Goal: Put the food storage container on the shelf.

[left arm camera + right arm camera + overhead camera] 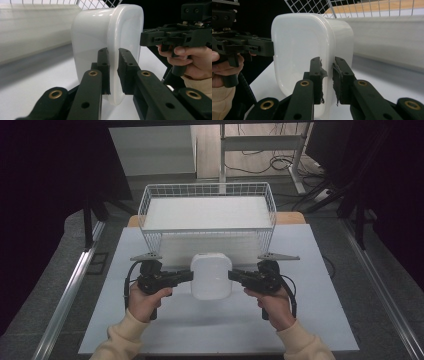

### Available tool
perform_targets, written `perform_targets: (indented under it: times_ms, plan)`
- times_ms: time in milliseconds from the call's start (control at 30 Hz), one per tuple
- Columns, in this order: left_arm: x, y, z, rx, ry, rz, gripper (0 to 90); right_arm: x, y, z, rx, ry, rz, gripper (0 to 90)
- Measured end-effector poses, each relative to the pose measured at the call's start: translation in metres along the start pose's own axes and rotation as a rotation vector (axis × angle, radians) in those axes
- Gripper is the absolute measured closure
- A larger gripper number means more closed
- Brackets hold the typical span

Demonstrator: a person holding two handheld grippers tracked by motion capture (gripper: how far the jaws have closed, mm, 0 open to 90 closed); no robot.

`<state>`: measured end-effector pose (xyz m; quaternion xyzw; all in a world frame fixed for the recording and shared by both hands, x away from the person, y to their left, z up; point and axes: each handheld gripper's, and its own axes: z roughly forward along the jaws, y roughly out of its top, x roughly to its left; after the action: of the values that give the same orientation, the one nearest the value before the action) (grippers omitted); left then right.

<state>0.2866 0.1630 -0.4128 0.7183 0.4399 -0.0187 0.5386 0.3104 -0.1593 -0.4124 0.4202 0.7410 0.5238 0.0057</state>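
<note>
White container (211,276) pinched at its rim from both sides; we hold it between us, just in front of the wire basket (150,200). Left gripper (186,276): jaws narrow, clamped on the rim lip at the container's left edge, pads (125,65) pressing either side of the flange. Right gripper (235,275): same grip on the opposite edge, pads (316,72) tight on the lip. The container sits level between the two hands, its long axis running toward the basket, neither hand nearer than the other. From the fingers, the basket lies straight ahead, its near wall just beyond the container's far end. We judge the coming move must clear that wall. Basket floor looks bare white; whether the container holds anything we cannot tell.
</note>
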Motion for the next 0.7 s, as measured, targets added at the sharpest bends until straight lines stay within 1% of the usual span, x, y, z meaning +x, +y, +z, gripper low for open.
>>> perform_targets:
  times_ms: [133,233,533,700]
  plan:
    - [-0.001,0.008,-0.002,-0.010,-0.006,0.004,80.8,0.002,0.009,-0.002,-0.008,-0.001,-0.011,78.0]
    - [-0.003,0.014,-0.004,-0.019,0.005,0.014,80.7,0.003,0.016,-0.003,-0.016,-0.005,-0.023,78.0]
    - [-0.007,0.034,-0.011,-0.035,0.011,0.045,80.7,0.008,0.035,-0.007,-0.040,-0.002,-0.045,78.0]
    - [-0.007,0.044,-0.015,-0.046,0.005,0.044,80.6,0.012,0.046,-0.008,-0.044,-0.005,-0.059,78.1]
